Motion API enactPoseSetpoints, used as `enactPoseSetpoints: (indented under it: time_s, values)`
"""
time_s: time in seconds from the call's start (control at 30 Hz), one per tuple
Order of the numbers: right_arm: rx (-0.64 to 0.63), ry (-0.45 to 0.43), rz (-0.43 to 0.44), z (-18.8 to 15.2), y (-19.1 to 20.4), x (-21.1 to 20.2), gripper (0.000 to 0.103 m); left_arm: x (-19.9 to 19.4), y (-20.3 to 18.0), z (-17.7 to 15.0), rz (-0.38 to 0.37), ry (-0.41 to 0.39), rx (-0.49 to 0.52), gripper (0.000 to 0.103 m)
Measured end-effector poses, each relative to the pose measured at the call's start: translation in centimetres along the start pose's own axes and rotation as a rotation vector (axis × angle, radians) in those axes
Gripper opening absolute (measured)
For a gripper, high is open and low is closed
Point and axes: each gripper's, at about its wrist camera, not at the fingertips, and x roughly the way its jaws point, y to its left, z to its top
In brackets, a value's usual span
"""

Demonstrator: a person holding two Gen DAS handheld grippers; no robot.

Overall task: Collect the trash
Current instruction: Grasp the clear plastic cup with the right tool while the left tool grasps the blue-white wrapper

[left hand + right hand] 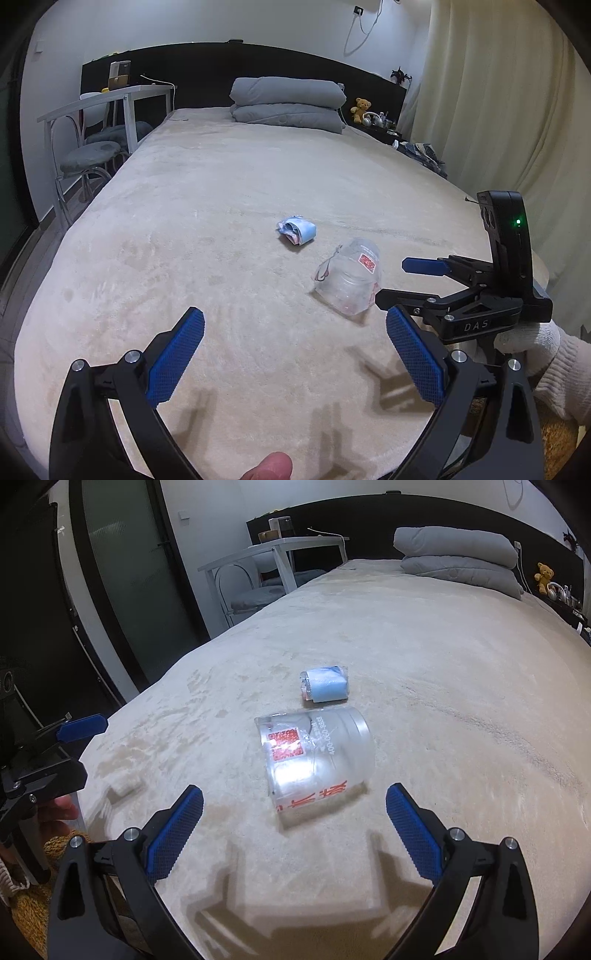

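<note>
On the bed [184, 229], near its foot end: two pieces of trash, lying close together but apart. One clear plastic cup [316, 760], crushed, on its side, red print and a phone number showing. One crumpled blue-and-white wrapper [325, 685] just beyond it, toward the pillows.

Right gripper [294, 827] low over the blanket, fingers spread wide, empty, cup lying just ahead of the gap between the pads. Probably lined up so as to close across the cup's width; thin plastic likely to buckle further when squeezed. Same gripper visible from the left wrist view [406, 284], beside the cup, held in a white knitted glove [532, 347].

Left gripper [295, 354] also spread wide, empty, hovering further back from both pieces. Seemingly waiting its turn; wrapper the likely target.

Further out: two grey pillows [288, 101] stacked at the head, one teddy bear [361, 109] on the bedside shelf, one white table [107, 99] with stools alongside. No bin or bag in sight in either view.
</note>
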Motion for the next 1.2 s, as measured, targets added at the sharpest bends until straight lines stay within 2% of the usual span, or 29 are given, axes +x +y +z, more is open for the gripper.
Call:
enactPoseSetpoints:
  time_s: [0.47,0.57,0.6,0.87,1.2]
  values:
    - [-0.049,0.019,0.01,2.2,-0.9,4.6,0.098,1.7,1.0,0.6,0.033,0.033,-0.003,0.097]
    - [-0.054,0.024,0.006,2.5,-0.7,4.9,0.083,1.9,1.2,0.7,0.038,0.036,-0.008,0.097]
    - [-0.059,0.024,-0.004,2.5,-0.7,4.9,0.073,2.0,1.2,0.7,0.038,0.037,-0.01,0.097]
    - [-0.038,0.023,-0.009,2.5,-0.8,4.0,0.072,2.8,1.1,1.1,0.047,0.045,-0.002,0.097]
    - [0.073,-0.006,-0.036,1.9,-2.8,0.4,0.072,6.5,1.2,3.7,0.039,0.032,-0.022,0.097]
